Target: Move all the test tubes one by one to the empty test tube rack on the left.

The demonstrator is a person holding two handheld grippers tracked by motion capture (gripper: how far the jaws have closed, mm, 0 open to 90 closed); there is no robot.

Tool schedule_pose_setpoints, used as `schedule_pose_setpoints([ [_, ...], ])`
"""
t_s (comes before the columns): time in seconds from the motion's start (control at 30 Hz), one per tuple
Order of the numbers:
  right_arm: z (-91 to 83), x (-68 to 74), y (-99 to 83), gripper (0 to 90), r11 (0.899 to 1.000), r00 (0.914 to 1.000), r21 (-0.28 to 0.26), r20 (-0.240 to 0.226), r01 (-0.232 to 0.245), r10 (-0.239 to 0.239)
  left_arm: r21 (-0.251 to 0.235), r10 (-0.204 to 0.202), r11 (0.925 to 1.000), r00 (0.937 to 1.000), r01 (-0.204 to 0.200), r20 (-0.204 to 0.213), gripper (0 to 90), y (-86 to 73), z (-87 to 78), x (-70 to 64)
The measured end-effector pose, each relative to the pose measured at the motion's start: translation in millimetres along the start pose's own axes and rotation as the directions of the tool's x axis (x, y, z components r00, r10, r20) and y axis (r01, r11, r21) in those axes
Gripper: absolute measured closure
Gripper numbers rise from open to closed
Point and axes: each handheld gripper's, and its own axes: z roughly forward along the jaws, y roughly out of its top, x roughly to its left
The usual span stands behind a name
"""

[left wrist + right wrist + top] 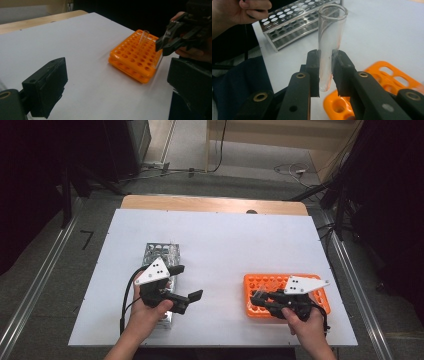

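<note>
On white table (215,245) | 2 racks: metal (161,254), orange (260,285) | 1 tube (329,47) clamped in right tool (326,72) | left tool (186,282) wide

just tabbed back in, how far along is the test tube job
Done: the right tool is shut on a clear test tube, lifted over the orange rack. In hand: the tube hangs between the jaws, its bottom above the orange rack's near corner. Left: it is seated in neither rack. The metal rack shows only empty holes, and the left tool is open beside it, holding nothing.
</note>
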Motion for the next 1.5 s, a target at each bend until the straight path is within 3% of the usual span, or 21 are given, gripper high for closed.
schedule_pose_setpoints([
  [0.17,12.1,7.3,2.8,73.2,1.0,0.9997,-0.002,-0.025,0.001,-0.001,-0.006,0.001,1.0,0.9984,0.0,0.056,3.3,0.5,5.7,-7.5],
  [0.37,25.6,14.4,4.6,73.2,1.0,0.9987,0.007,-0.051,-0.001,0.001,0.005,0.011,0.9999,0.997,-0.011,0.076,6.0,1.5,12.8,-17.7],
  [0.53,34.4,19.1,5.4,73.2,1.0,0.998,0.018,-0.063,0.002,-0.001,0.003,0.016,0.9999,0.9968,-0.017,0.078,17.1,2.3,17.6,-26.0],
  [0.83,48.2,26.7,6.7,73.2,0.999,0.996,0.043,-0.088,0.017,-0.013,0.016,0.036,0.9991,0.9892,-0.039,0.142,34.9,2.3,27.0,-38.8],
  [1.03,53.7,31.1,7.5,73.2,0.998,0.9943,0.05,-0.104,0.029,-0.024,0.036,0.048,0.9979,0.9874,-0.053,0.151,45.1,1.0,33.5,-44.8],
  [1.5,58.1,39.3,9.4,73.2,0.997,0.9899,0.055,-0.135,0.049,-0.041,0.077,0.065,0.9939,0.9837,-0.079,0.167,60.8,-3.2,46.1,-53.9],
])
